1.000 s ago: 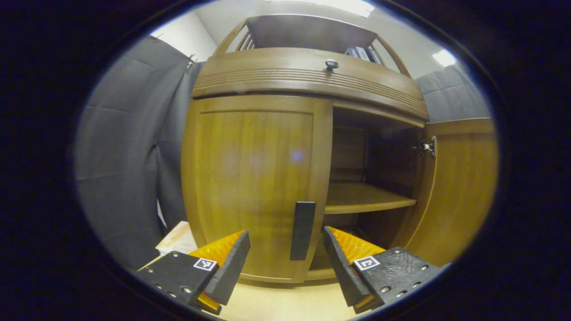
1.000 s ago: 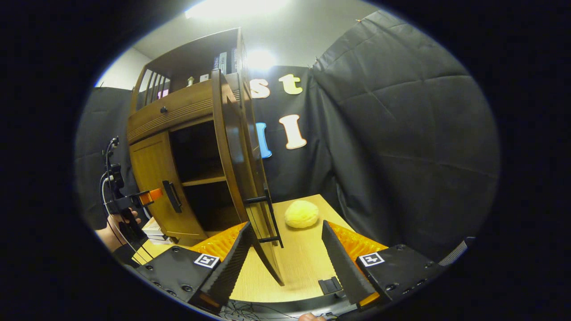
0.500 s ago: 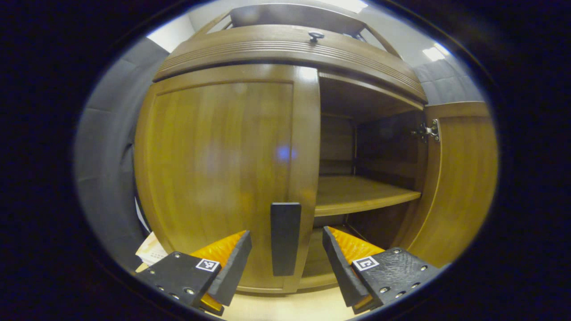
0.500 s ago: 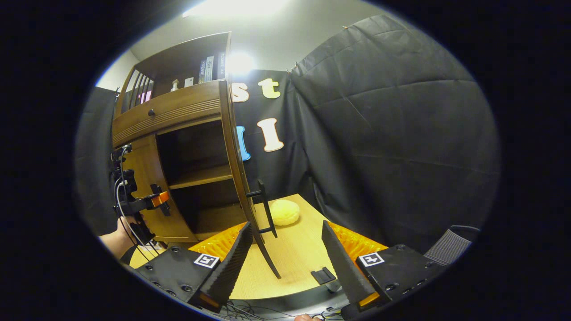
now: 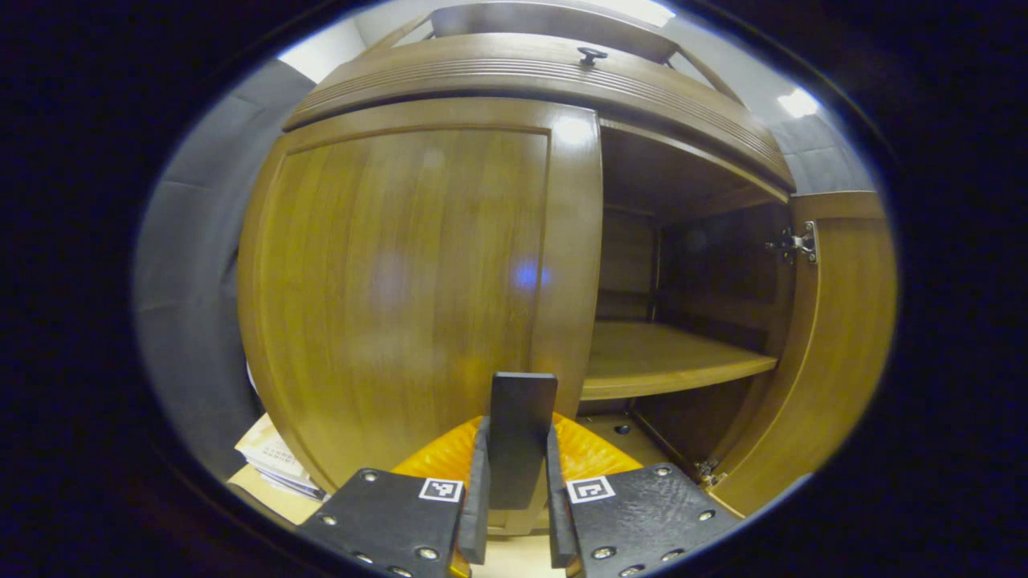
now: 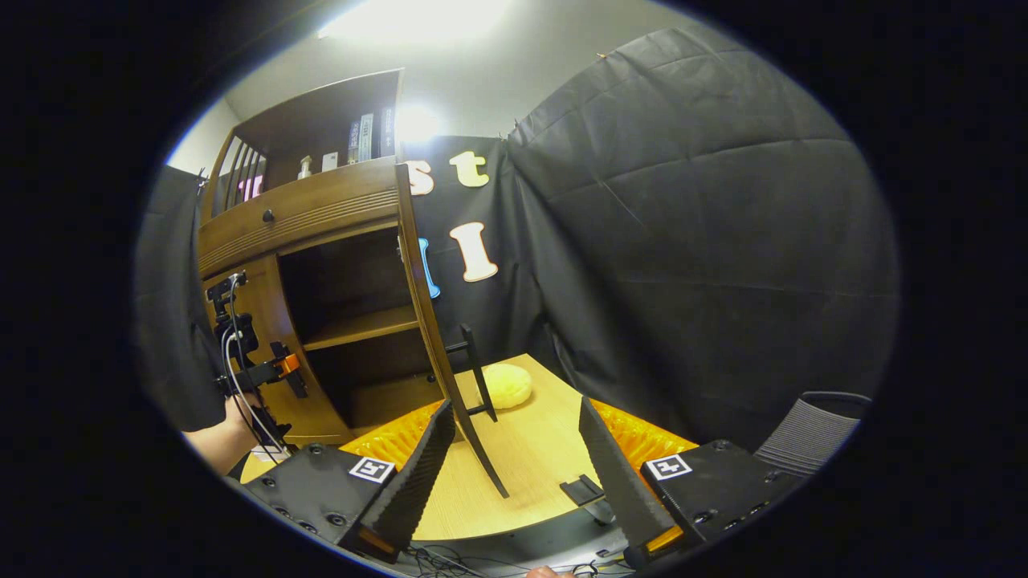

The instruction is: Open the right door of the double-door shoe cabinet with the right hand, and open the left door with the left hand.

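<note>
Our left gripper [image 5: 514,490] has its jaws clamped on the flat black handle [image 5: 520,437] of the closed brown wooden left door [image 5: 409,297]. Right gripper [image 6: 514,457] jaws open, idle; right door [image 6: 430,321] swung out over the worktop [image 6: 530,474] (near its back edge). Risk: pulling off the hinge arc could slip the handle.

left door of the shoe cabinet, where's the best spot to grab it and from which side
Take the left door by its dark upright handle near the free edge beside the open compartment, coming straight at the front with one finger on each side of the bar. The bar is narrow and stands off the panel, and sits far from the hinges. The left gripper is already shut on it that way.
</note>
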A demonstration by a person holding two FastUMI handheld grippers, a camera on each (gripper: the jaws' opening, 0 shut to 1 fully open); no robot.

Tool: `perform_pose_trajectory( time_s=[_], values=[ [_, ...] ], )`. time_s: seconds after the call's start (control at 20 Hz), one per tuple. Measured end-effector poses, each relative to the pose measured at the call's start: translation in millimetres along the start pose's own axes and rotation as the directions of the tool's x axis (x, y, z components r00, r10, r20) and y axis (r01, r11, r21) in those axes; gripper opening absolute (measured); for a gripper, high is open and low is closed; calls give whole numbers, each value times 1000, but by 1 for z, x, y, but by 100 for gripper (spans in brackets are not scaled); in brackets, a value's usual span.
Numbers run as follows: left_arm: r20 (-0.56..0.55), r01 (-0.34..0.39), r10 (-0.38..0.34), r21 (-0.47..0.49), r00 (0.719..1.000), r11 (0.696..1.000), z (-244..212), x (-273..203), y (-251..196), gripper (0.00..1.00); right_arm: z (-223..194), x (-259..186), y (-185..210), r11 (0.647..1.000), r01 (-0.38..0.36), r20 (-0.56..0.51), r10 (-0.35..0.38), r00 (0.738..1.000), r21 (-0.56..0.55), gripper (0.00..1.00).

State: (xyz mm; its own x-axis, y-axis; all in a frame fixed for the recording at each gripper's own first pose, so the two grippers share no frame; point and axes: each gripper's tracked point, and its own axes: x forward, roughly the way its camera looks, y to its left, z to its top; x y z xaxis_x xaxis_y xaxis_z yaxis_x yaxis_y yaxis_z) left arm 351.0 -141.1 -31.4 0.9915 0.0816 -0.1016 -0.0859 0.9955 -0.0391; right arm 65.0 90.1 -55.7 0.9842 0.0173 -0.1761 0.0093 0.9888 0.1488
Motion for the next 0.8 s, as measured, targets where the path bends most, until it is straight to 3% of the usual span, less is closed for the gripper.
perform_pose_trajectory(
  time_s=[0.1, 0.15, 0.35, 0.8],
  values=[
    [-2, 0, 0, 30, 1000, 1000, 0, 1, -1, 27, -1, 2, 2, 1000, 4, 14, -4, 1000, -3, 98],
    [-1, -1, 1, 30, 1000, 1000, 0, -1, 0, 24, 0, 3, 5, 1000, 5, 27, -5, 1000, 3, 92],
    [2, 37, -37, 4, 999, 999, -2, -4, -1, 12, 0, 10, 29, 999, -32, 69, 31, 997, 9, 92],
    [7, 155, -155, 7, 988, 988, -3, -59, 6, 12, -29, 16, 70, 993, -119, 45, 118, 992, 14, 98]
  ],
)
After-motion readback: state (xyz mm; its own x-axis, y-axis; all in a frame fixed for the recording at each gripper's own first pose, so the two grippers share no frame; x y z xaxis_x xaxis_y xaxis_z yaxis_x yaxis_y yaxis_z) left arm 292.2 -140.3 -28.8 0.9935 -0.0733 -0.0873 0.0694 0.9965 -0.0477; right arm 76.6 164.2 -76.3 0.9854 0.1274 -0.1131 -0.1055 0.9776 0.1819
